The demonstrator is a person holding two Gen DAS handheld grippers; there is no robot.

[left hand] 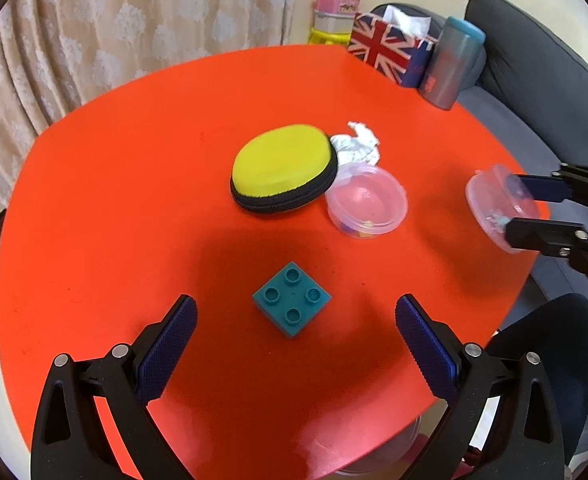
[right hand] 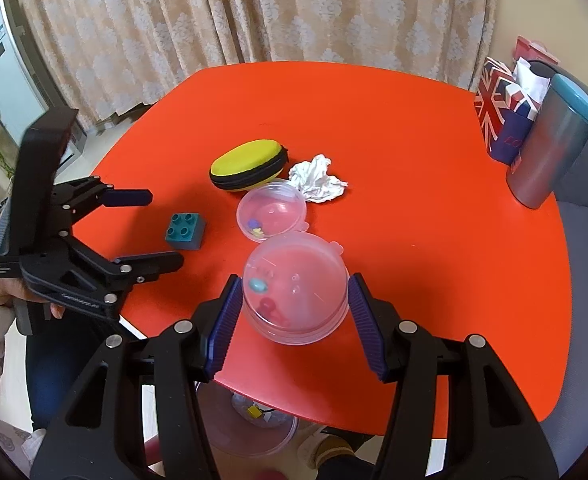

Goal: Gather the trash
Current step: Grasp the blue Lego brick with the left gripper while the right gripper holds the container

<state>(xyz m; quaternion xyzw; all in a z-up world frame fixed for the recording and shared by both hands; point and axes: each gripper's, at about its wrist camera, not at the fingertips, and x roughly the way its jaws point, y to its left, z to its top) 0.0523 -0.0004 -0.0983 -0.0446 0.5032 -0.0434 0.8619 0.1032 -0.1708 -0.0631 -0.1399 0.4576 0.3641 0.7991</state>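
Above the red table [right hand: 414, 140], right tongs [right hand: 291, 300] clamp a clear capsule [right hand: 294, 280]; left tongs [left hand: 296, 332] gape, lettering unreadable.

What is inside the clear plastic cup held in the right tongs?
Through the wall of the clear cup in the right tongs, a small teal piece and a blurry pink shape show. What they are cannot be told, and anything behind the tong pads is hidden.

Left gripper [right hand: 161, 230]: raised lettering on the black frame in the right wrist view, too blurred to read. Flag box [right hand: 502, 114]: pale letters on its dark blue side, partly hidden by the cup [right hand: 550, 160], unreadable. Pink box [left hand: 338, 0] at the back: dark script on its front, illegible. Nothing else lettered.
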